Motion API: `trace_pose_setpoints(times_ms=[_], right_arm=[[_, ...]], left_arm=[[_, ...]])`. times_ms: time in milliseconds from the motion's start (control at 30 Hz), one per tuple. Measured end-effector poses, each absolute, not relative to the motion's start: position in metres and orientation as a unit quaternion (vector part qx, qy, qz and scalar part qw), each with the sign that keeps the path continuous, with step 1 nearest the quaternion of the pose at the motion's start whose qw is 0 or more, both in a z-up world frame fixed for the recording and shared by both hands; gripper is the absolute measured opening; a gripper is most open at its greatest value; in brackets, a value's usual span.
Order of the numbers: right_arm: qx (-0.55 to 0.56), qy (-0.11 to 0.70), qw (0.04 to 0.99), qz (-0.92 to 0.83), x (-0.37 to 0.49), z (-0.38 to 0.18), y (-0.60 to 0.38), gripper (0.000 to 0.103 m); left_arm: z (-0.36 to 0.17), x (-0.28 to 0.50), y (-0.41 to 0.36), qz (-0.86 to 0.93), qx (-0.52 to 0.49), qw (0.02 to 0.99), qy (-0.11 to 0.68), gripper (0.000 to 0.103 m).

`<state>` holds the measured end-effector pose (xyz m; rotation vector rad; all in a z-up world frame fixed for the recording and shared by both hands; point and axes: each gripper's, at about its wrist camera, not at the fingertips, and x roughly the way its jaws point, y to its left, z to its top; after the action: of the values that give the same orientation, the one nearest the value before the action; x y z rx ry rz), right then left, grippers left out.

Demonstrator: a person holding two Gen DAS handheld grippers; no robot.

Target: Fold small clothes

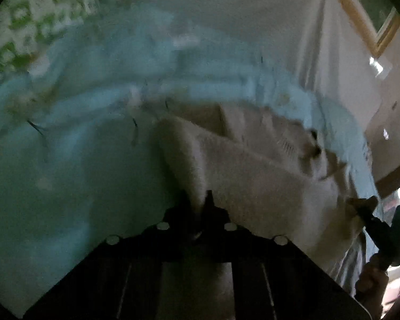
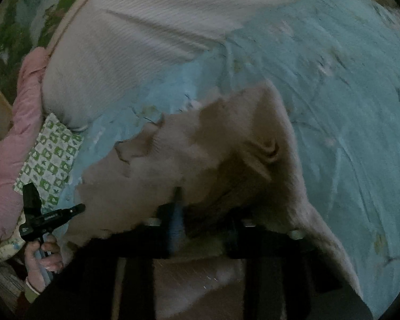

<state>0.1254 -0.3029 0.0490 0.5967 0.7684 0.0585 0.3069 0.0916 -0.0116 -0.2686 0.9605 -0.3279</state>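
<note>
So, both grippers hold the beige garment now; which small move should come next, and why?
Probably carry the held edge forward and lay it down over the rest of the beige garment. The left gripper and right gripper each pinch its near edge, lifted off the light blue sheet, while its far part lies rumpled there.

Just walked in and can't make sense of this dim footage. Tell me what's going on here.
A person is folding a small beige fleece garment on a light blue bedsheet, using a handheld gripper in each hand. The left gripper is pinched on one edge of the cloth and the right gripper on another, so both are holding it up off the sheet. A green checked cloth and a pink quilted item lie off to the side. The fold looks midway, not finished.
</note>
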Motion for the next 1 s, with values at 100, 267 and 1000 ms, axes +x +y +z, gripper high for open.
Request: trace_pose_setpoints(times_ms=[100,267,1000], right_arm=[[0.286,0.314,0.904,0.052,0.123,0.072,-0.301,0.012],[0.268,0.373,0.888,0.020,0.133,0.050,-0.302,0.012],[0.310,0.372,0.875,0.019,0.081,0.054,-0.293,0.052]], left_arm=[[0.002,0.298,0.103,-0.146,-0.131,0.886,0.420,0.005],[-0.011,0.301,0.104,-0.132,-0.110,0.887,0.429,0.005],[0.023,0.177,0.059,-0.253,-0.079,0.865,0.425,0.011]])
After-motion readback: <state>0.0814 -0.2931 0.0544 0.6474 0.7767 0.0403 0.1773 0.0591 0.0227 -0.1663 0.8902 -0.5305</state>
